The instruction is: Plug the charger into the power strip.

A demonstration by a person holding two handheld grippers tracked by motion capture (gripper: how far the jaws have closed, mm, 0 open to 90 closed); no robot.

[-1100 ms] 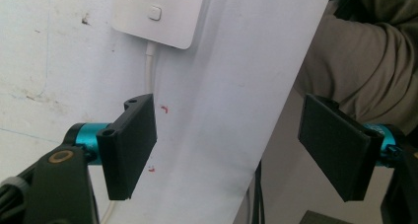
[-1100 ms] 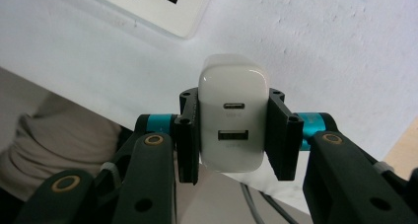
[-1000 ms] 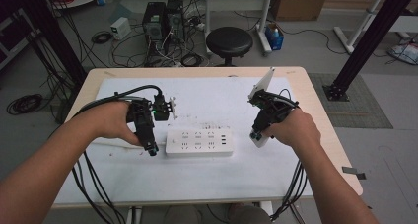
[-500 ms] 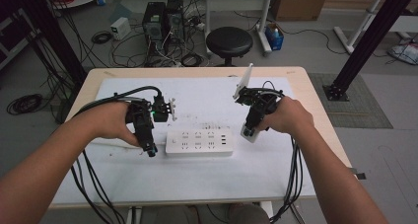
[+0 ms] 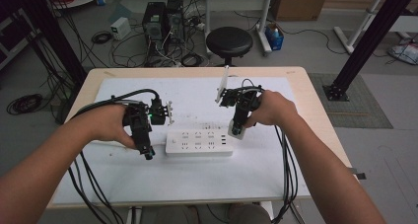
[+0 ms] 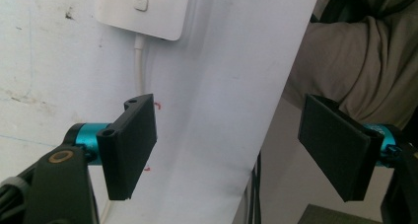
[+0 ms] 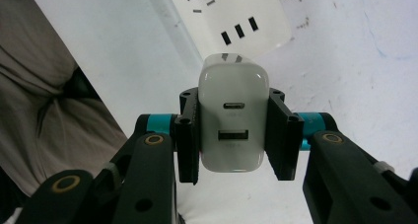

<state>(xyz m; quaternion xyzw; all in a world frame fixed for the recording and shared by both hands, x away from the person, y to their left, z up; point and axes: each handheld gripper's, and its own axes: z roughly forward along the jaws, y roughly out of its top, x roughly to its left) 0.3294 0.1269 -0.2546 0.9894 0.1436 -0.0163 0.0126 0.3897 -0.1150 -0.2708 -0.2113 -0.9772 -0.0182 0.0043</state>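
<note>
Charger (image 7: 231, 120) x1, in R gripper (image 7: 231, 135) | power strip (image 5: 199, 142) x1 | L gripper (image 6: 231, 150) empty

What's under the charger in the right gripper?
Below the white charger, clamped in the right gripper, lies the power strip near its USB-slot end. The charger's prongs face away, hidden.

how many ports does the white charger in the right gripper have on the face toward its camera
2. On the charger, shut between the right gripper jaws: a small oval port above, a wider rectangular port below it. Other faces are hidden, so there may be more.
</note>
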